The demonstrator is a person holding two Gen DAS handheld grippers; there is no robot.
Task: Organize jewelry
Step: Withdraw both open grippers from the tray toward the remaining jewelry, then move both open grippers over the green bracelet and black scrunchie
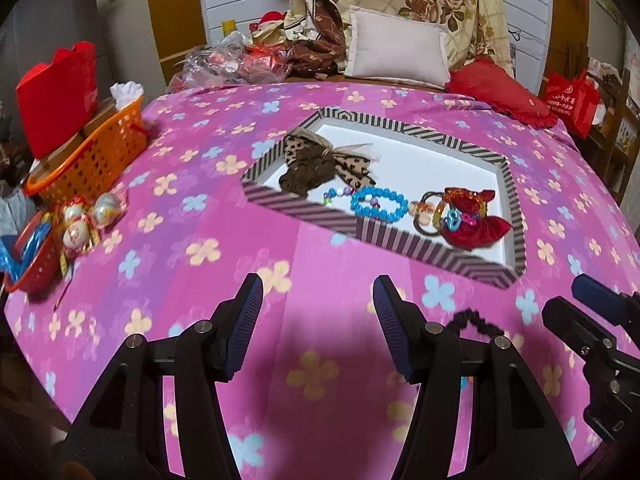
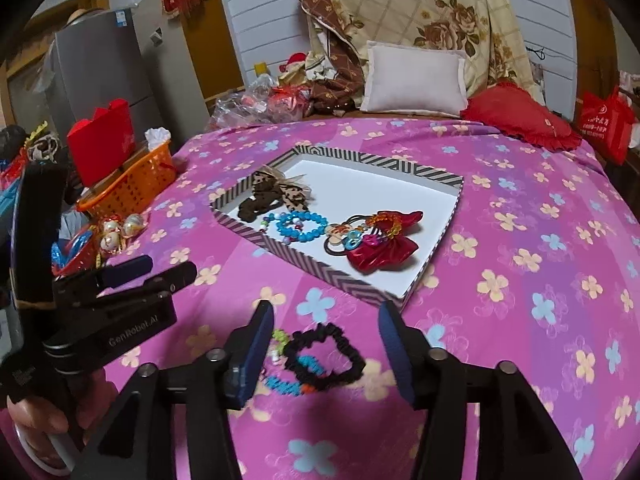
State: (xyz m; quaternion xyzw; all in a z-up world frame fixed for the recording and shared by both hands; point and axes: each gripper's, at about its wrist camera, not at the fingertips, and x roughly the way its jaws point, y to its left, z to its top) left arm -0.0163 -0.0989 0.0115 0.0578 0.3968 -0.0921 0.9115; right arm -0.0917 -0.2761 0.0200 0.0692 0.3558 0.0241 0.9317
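A striped-rim tray (image 1: 300,208) (image 2: 352,280) lies on the pink flowered cloth. It holds a leopard bow with a brown scrunchie (image 1: 320,160) (image 2: 276,192), a blue bead bracelet (image 1: 380,204) (image 2: 300,226), hair ties and a red bow (image 1: 472,220) (image 2: 380,248). A black scrunchie (image 2: 328,356) (image 1: 476,320) lies on the cloth over a small blue beaded piece (image 2: 284,384). My right gripper (image 2: 326,344) is open, its jaws either side of the scrunchie. My left gripper (image 1: 318,312) is open and empty above bare cloth.
An orange basket (image 1: 96,160) (image 2: 132,192) with a red box stands at the left edge, with wrapped ornaments (image 1: 80,224) and a red basket (image 1: 32,264) beside it. Pillows (image 1: 400,52) and a red cushion (image 1: 500,92) lie behind the tray.
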